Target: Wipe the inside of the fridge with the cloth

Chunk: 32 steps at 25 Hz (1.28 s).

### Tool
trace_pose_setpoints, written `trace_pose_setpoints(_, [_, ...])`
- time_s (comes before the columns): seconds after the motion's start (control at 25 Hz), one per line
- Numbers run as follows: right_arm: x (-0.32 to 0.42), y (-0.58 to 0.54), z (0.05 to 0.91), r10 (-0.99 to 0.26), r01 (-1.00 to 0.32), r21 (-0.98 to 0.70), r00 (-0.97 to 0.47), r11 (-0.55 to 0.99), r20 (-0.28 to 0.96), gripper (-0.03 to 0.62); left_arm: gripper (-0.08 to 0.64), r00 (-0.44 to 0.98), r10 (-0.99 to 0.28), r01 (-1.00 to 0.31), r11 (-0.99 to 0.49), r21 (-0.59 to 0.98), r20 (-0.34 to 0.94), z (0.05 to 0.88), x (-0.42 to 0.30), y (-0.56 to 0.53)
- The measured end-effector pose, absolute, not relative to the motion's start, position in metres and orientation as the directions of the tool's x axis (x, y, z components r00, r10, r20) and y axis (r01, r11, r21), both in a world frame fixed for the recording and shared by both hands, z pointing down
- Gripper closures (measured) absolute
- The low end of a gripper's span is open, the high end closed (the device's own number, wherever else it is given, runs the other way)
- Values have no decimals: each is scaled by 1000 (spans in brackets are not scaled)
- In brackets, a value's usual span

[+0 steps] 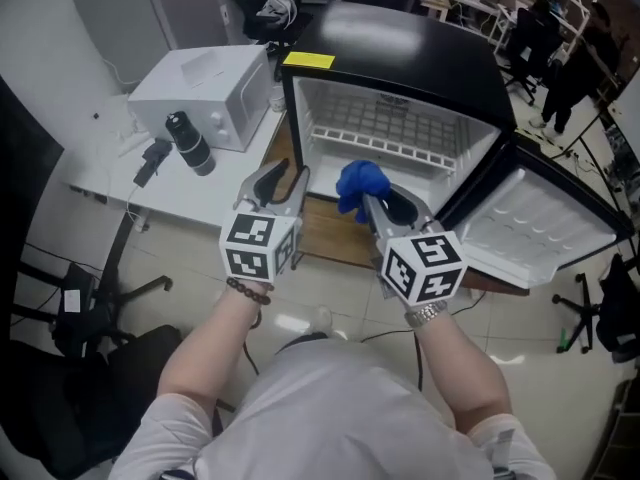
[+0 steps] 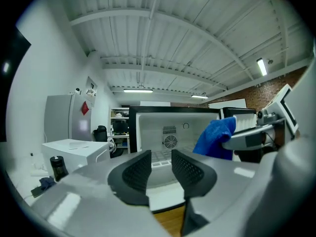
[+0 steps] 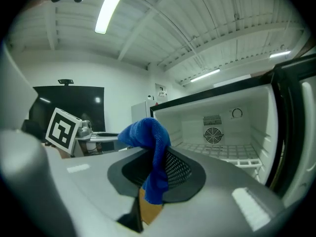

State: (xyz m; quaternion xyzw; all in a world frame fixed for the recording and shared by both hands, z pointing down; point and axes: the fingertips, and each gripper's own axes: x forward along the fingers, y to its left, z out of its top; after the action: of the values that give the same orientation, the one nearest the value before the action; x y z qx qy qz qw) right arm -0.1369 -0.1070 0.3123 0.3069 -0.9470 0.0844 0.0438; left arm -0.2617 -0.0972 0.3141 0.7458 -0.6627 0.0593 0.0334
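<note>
Closest in, both forearms reach forward with a gripper in each hand. The left gripper [image 2: 161, 158] has its fingers [image 2: 138, 171] spread apart, nothing between them, just a view through the gap to the fridge. The right gripper [image 3: 159, 154] has its fingers pinching the blue cloth [image 3: 147, 131], which bunches up above the pads and hangs down in a loose tail below them.

In the head view the two grippers sit side by side at about the same height, left one a bit apart from the cloth. The cloth is right at the mouth of the fridge [image 1: 420, 43], low down at the front; can't really tell if it's past the front edge.

The fridge is a small black one on a wooden tabletop [image 1: 325, 236], with its door [image 1: 540, 223] swung wide open to the right. Inside it's white, with a wire shelf [image 1: 390, 133] and a round fan grille [image 3: 213, 134] on the back wall.

Off to the left, a white box [image 1: 205, 88] and a black cylinder [image 1: 190, 143] sit on a white tabletop [image 1: 100, 173].
</note>
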Motion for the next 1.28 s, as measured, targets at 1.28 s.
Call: trace_pose_setpoints(1.28, [-298,-278,357,-516,-531,-84,-843,843,151,535,413,178,-965,-978,-195,-75,190,345,-326,-222])
